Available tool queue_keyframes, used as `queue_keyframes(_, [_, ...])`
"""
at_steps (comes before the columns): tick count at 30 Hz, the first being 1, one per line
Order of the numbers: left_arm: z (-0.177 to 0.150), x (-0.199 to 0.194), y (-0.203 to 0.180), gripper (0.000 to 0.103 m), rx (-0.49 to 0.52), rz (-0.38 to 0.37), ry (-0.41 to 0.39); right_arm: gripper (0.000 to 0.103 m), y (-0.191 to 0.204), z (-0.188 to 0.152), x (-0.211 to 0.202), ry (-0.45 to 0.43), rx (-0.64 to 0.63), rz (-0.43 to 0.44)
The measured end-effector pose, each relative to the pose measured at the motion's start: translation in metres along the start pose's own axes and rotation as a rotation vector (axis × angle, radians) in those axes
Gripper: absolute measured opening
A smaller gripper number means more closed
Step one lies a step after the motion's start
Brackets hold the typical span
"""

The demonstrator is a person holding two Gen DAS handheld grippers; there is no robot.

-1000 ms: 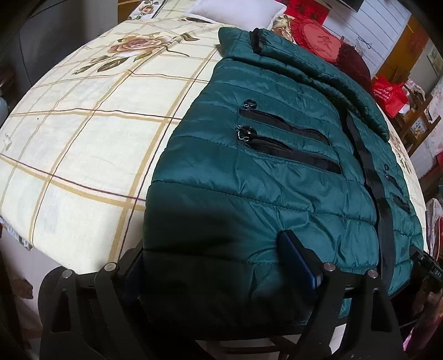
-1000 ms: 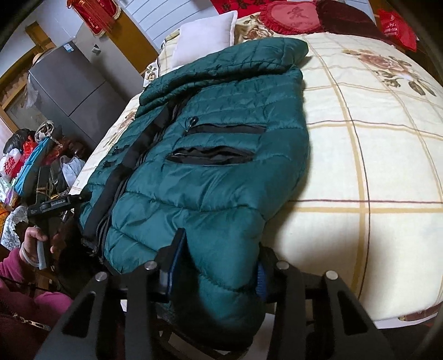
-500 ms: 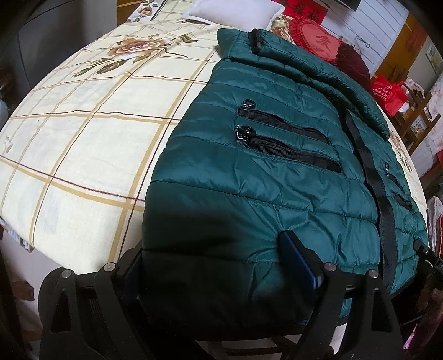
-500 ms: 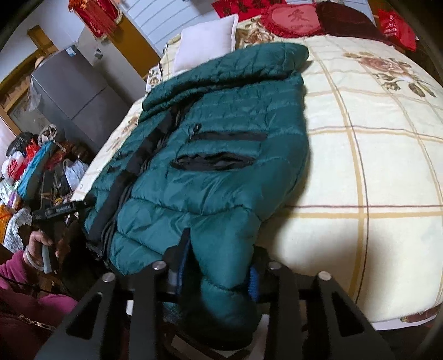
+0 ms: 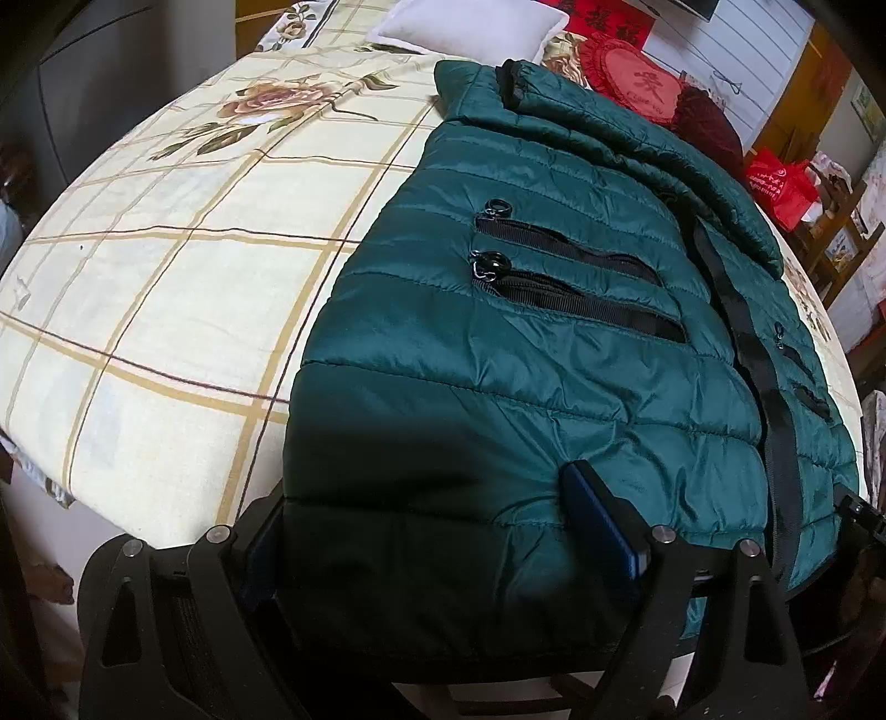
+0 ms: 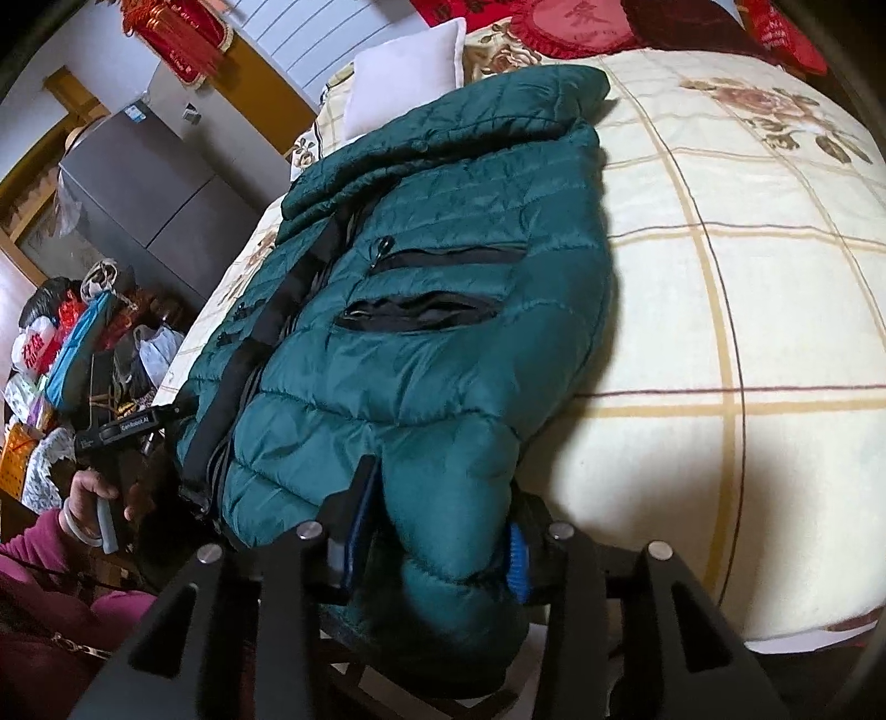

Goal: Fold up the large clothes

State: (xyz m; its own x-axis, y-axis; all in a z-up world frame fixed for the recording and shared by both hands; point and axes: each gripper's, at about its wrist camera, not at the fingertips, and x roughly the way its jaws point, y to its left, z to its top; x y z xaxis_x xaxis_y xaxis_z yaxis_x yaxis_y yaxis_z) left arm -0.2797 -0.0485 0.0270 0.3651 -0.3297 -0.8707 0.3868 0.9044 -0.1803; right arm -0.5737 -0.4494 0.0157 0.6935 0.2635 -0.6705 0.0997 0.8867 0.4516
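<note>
Moved only a little since a second ago: hem bunched more tightly at the right side, camera drawn slightly closer; left side nearly unchanged.

Green quilted jacket (image 5: 554,332) spread face-up on the bed (image 5: 166,277), hem hanging over the near edge, collar toward the headboard beside the white pillow (image 5: 459,27). Left gripper (image 5: 443,531) clamped on a broad span of the hem at one near corner, fingers wide but pressed into the padding. Right gripper (image 6: 437,531) clamped on a thick bunch of the hem at the other near corner, fabric bulging between the blue pads (image 6: 515,565).

Likely risks from here: slick shell sliding out of the grip when lifted, since puffy fill gives under the pads; uneven pull from a wide hold on one side and a bunched one on the other, skewing the fold line; open pocket zips (image 5: 576,277) catching or gaping; whole jacket dragging off the near edge.
</note>
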Motion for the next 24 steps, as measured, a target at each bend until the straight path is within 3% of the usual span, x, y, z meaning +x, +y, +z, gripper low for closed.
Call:
queue_keyframes(2, [0.0, -0.001, 0.0, 0.093, 0.003, 0.001, -0.002, 0.04, 0.002, 0.0, 0.0, -0.003, -0.009, -0.009])
queue_keyframes(7, [0.003, -0.013, 0.0, 0.043, 0.004, 0.024, -0.038, 0.027, 0.004, 0.004, -0.007, -0.03, -0.006, 0.011])
queue_keyframes(10, [0.009, -0.023, 0.007, 0.032, -0.036, 0.004, -0.057, 0.023, 0.007, 0.011, -0.015, -0.049, -0.017, 0.039])
queue_keyframes(15, [0.013, -0.026, 0.005, 0.027, -0.038, -0.005, -0.062, 0.021, 0.012, 0.027, -0.028, -0.095, -0.021, 0.1])
queue_keyframes(21, [0.014, -0.028, 0.009, 0.025, -0.047, -0.037, -0.054, 0.021, 0.017, 0.033, -0.032, -0.101, -0.042, 0.094])
queue_keyframes(24, [0.015, -0.022, 0.013, 0.032, -0.07, -0.045, -0.013, 0.021, 0.014, 0.03, -0.03, -0.088, -0.032, 0.084])
